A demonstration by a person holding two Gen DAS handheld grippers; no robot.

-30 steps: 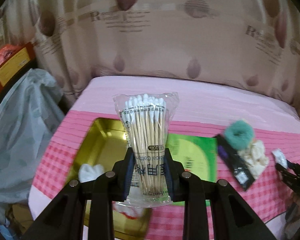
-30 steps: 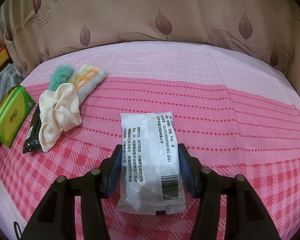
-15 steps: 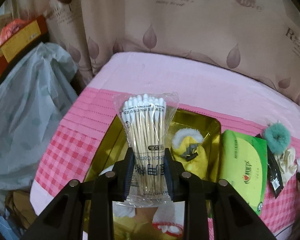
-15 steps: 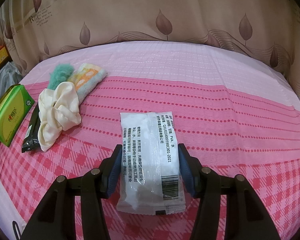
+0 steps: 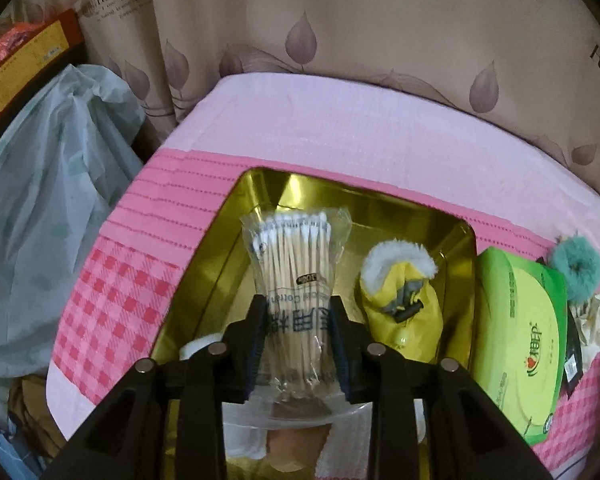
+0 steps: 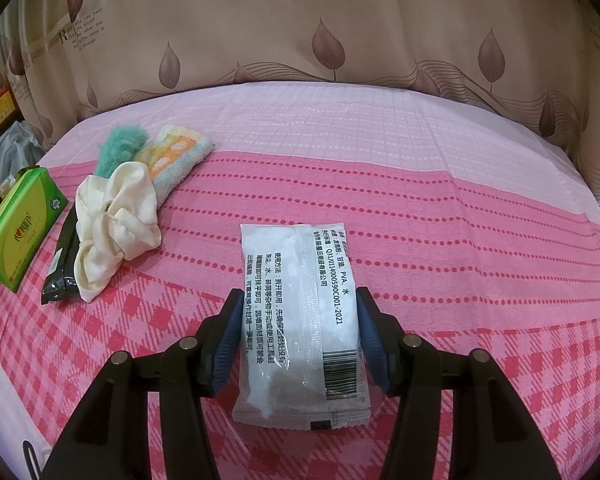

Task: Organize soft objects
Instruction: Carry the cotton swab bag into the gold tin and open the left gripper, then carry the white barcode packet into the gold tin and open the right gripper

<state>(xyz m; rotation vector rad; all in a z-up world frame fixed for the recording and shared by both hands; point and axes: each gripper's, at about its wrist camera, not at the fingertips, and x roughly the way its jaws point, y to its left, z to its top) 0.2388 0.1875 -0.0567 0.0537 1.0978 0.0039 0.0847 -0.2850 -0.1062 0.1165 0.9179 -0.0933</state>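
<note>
Opening our left tool over the gold tray, the cotton swab pack still stands between its jaws; our right tool grips the white sachet.

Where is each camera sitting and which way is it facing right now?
Left wrist: on the left gripper, looking down into the gold tray; jaws opening around the cotton swab bag.
Right wrist: on the right gripper, looking across the pink tablecloth; jaws flank the white packet.
Shared: green tissue pack.
</note>
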